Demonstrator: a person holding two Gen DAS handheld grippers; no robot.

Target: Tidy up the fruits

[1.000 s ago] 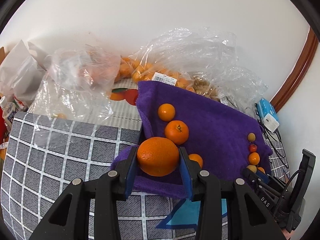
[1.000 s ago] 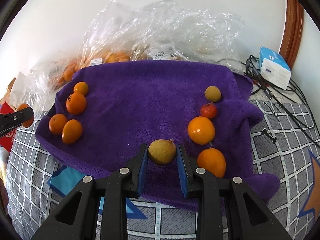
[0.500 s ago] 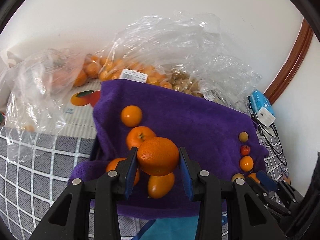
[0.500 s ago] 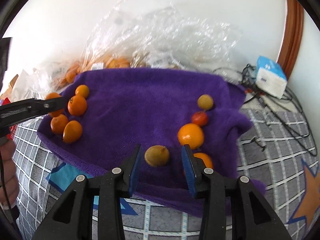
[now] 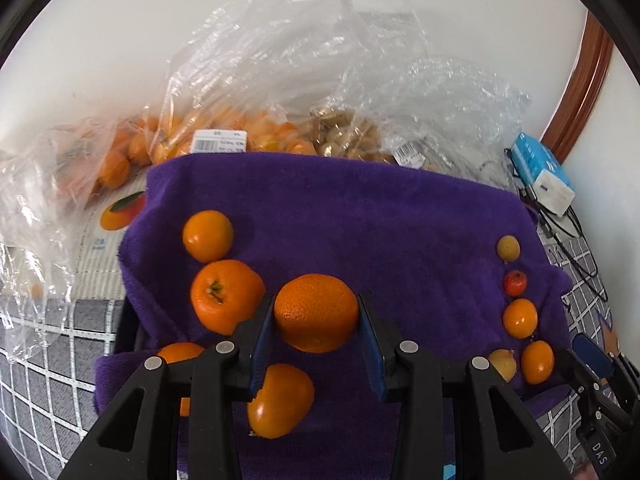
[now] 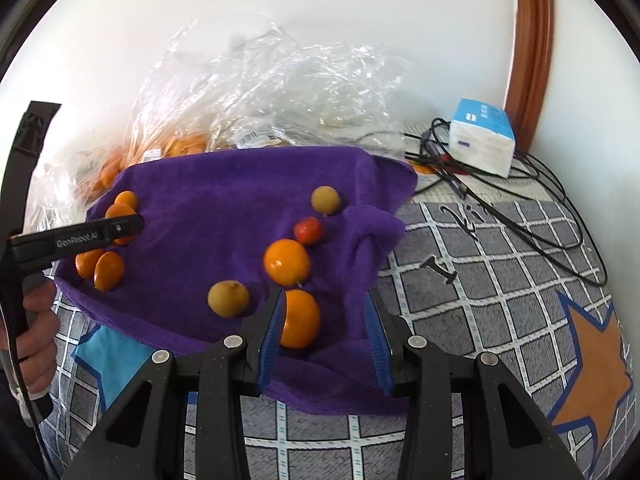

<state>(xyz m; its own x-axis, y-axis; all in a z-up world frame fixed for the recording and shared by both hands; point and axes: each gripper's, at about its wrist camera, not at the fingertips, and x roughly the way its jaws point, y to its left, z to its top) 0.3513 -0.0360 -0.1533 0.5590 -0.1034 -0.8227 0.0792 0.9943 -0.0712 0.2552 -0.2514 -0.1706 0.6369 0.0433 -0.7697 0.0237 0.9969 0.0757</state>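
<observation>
Right now the left gripper (image 5: 316, 314) pinches a big orange (image 5: 316, 312) between its blue pads, held above the purple towel (image 5: 360, 220). Just left of it on the towel: a stemmed orange (image 5: 226, 296) w/ a smaller mandarin (image 5: 208, 236) touching its top. Below the left pad sits an oval orange fruit (image 5: 280, 400), and another orange (image 5: 178, 354) is partly hidden behind the gripper's left finger.

Right gripper (image 6: 324, 332) is spread wide, nothing between the pads; its left pad is at the edge of an oval orange fruit (image 6: 300, 320) lying on the towel (image 6: 224, 200), can't tell if touching. Near it, to the left: a yellow-green round fruit (image 6: 228, 298). Above: a round orange (image 6: 287, 262), then a small red fruit (image 6: 309, 230), then another yellow-green one (image 6: 325, 199), roughly in a line along the towel's right side.

Behind the towel: clear plastic bags (image 5: 320, 80) w/ more oranges and some brownish items. A blue-white box (image 6: 482, 136) and black cables (image 6: 500, 200) sit far right. Towel lies on a grey checked cover (image 6: 480, 280)
</observation>
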